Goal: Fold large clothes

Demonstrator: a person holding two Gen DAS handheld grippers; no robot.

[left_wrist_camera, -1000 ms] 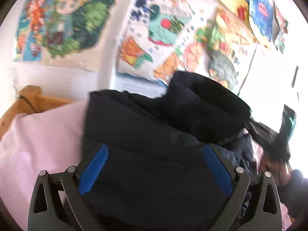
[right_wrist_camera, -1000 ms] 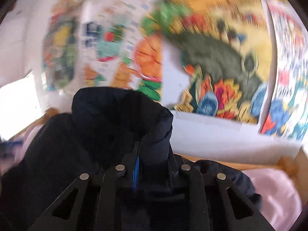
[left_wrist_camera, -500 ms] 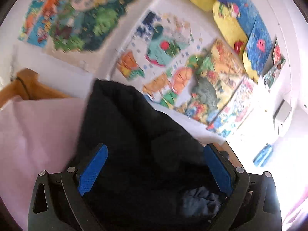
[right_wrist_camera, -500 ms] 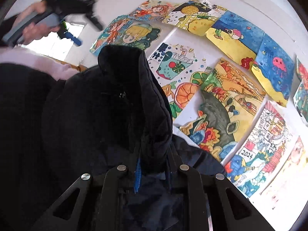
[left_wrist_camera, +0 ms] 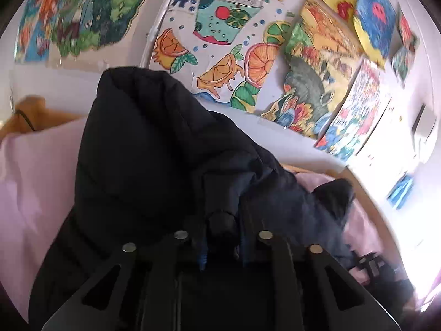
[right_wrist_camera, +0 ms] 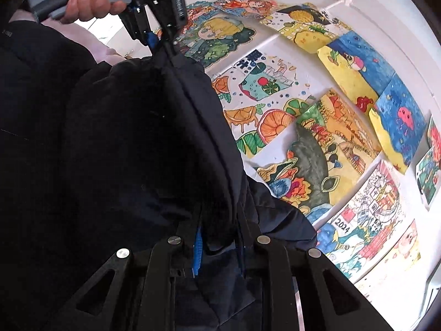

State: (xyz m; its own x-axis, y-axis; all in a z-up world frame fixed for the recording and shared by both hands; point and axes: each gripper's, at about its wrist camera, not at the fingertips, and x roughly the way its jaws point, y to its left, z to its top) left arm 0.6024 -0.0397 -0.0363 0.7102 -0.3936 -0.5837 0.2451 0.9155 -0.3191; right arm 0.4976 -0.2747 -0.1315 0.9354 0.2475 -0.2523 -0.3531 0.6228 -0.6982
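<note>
A large dark navy puffer jacket (left_wrist_camera: 154,165) hangs lifted above a pink sheet (left_wrist_camera: 33,171). My left gripper (left_wrist_camera: 220,237) is shut on a fold of the jacket's edge. My right gripper (right_wrist_camera: 217,237) is shut on another part of the jacket (right_wrist_camera: 124,151), which fills the left of the right wrist view. In the right wrist view the left gripper (right_wrist_camera: 153,38) shows at the top, held by a hand (right_wrist_camera: 91,2), clamped on the jacket's upper edge. The jacket's lower part is hidden.
A white wall (right_wrist_camera: 275,44) close ahead is covered with several colourful children's drawings (left_wrist_camera: 228,49). A wooden bed frame (left_wrist_camera: 30,113) borders the pink sheet at the left and a wooden rail (left_wrist_camera: 366,207) at the right.
My left gripper was open around the jacket and has shut on its edge. Both grippers have risen, lifting the jacket toward the wall; the right one kept its hold.
</note>
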